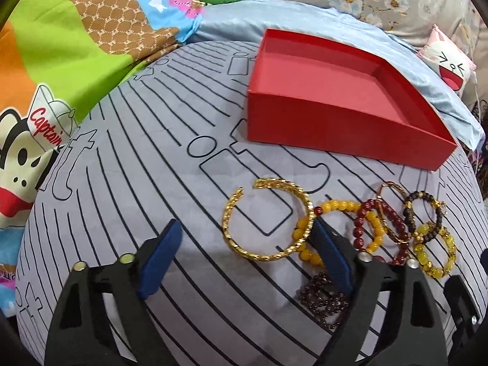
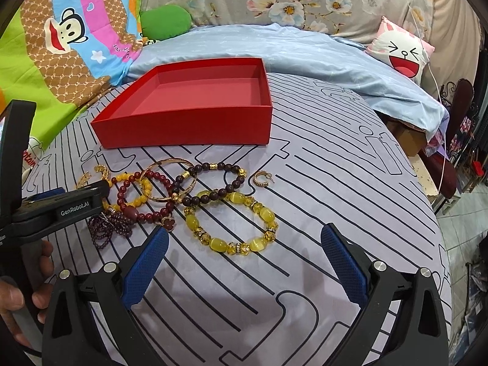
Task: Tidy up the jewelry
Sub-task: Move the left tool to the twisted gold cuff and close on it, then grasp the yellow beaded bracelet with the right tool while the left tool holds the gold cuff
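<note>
On the grey line-patterned bedsheet [image 2: 305,213], an empty red cardboard box [image 1: 335,128] is seen at 12 o'clock of the tangled bracelets; the left hand-held gripper [image 1: 244,244] is spread around the open twisted gold bangle [image 1: 268,219], unclenched, and the right hand-held gripper [image 2: 244,244] is held released near the yellow glass-bead bracelet [image 2: 231,222]

White lettering "GenRobot.AI" runs along the black left gripper [image 2: 80,195] at nine o'clock. Red script "Captain" sits on a cartoon monkey's hat [image 1: 48,119] on the quilt [image 1: 52,39], nine o'clock.
</note>
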Motion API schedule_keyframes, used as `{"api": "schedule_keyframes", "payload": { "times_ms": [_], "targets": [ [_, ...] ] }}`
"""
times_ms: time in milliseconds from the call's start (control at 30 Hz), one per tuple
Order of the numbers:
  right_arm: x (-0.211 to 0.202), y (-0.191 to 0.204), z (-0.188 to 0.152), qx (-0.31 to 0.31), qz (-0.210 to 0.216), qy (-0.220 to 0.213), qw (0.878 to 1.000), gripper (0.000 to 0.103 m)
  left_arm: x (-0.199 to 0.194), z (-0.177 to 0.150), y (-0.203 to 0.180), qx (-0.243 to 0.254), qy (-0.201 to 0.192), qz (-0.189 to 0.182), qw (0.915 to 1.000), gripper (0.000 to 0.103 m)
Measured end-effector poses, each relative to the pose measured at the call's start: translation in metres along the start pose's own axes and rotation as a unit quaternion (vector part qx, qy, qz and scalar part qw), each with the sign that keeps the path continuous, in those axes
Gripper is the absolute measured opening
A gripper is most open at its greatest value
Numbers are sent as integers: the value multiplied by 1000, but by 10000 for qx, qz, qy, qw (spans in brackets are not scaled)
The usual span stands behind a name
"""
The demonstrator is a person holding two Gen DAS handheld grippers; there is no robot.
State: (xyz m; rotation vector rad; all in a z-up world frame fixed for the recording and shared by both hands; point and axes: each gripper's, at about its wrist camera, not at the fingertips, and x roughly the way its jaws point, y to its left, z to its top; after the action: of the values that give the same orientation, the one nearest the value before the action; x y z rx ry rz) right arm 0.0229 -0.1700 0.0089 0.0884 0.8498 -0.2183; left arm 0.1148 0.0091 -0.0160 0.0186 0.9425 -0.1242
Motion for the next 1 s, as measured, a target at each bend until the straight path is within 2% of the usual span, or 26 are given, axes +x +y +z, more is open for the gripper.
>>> {"api": "schedule_keyframes", "payload": {
  "times_ms": [200,367,833,1000],
  "targets": [
    [3,-1,1,39,34,26,10000,96,-5,0,-4,66,-84,-184,9998,54],
    [3,-4,5,69,35,-14,10000,96,-12,-1,-2,0,-120,-351,9993,54],
    [0,-16,0,199,-8,55,9998,96,-53,-14,7,74,-465,-251,9986,54],
    [5,-25,0,287,-79,77,9995,88,-54,-24,2,152,-399,-268,9987,54]
  ]
}}
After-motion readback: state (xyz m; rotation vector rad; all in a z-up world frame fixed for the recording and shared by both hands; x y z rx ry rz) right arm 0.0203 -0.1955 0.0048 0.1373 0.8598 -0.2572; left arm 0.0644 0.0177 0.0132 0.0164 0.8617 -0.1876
